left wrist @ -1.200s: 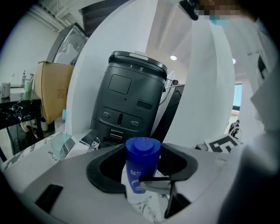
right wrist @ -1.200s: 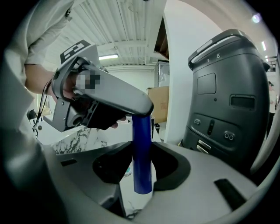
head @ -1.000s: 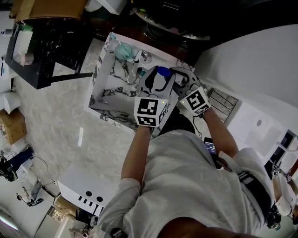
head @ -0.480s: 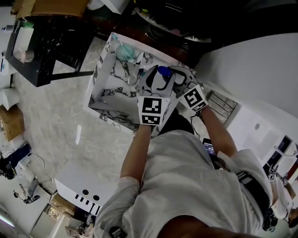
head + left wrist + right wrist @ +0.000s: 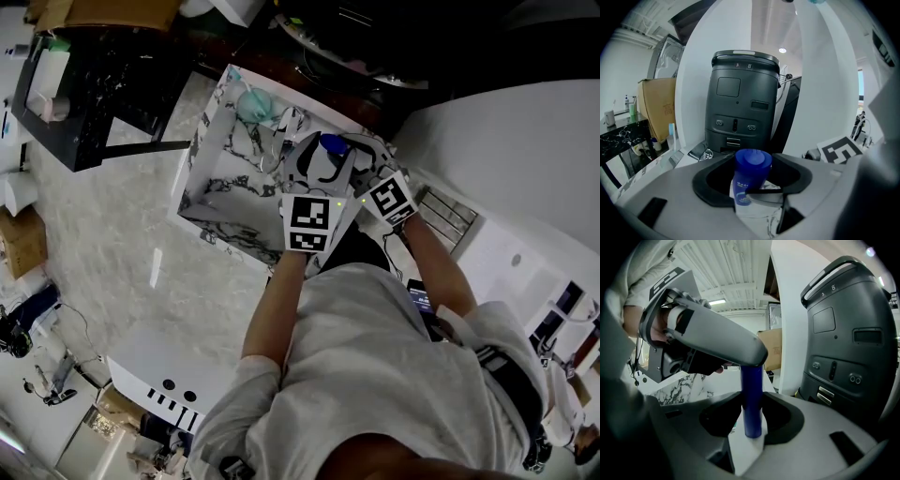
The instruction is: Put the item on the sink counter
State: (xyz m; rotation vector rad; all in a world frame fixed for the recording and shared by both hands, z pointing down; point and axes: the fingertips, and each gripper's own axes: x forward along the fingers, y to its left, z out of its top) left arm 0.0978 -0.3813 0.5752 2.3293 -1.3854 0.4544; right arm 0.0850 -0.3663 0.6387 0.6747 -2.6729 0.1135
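Observation:
A blue bottle (image 5: 330, 144) with a round cap is held up over the marble sink counter (image 5: 217, 199). In the head view my left gripper (image 5: 320, 167) and right gripper (image 5: 352, 157) meet at it, marker cubes toward me. In the left gripper view the blue bottle (image 5: 749, 180) stands cap-up between my left gripper's (image 5: 752, 207) jaws, and the right gripper's finger (image 5: 764, 190) crosses its body. In the right gripper view the blue bottle (image 5: 752, 401) stands between my right gripper's (image 5: 751, 440) jaws, its top hidden under the left gripper's finger (image 5: 717, 341). Both grippers are shut on it.
A teal object (image 5: 251, 105) and small items lie at the counter's far end. A tall dark grey machine (image 5: 740, 103) stands close ahead, also in the right gripper view (image 5: 848, 343). A black marble table (image 5: 75, 84) is at the left and a cardboard box (image 5: 656, 108) behind.
Both grippers and the bottle have shifted only slightly, a little right and up in the head view. The grips look the same.

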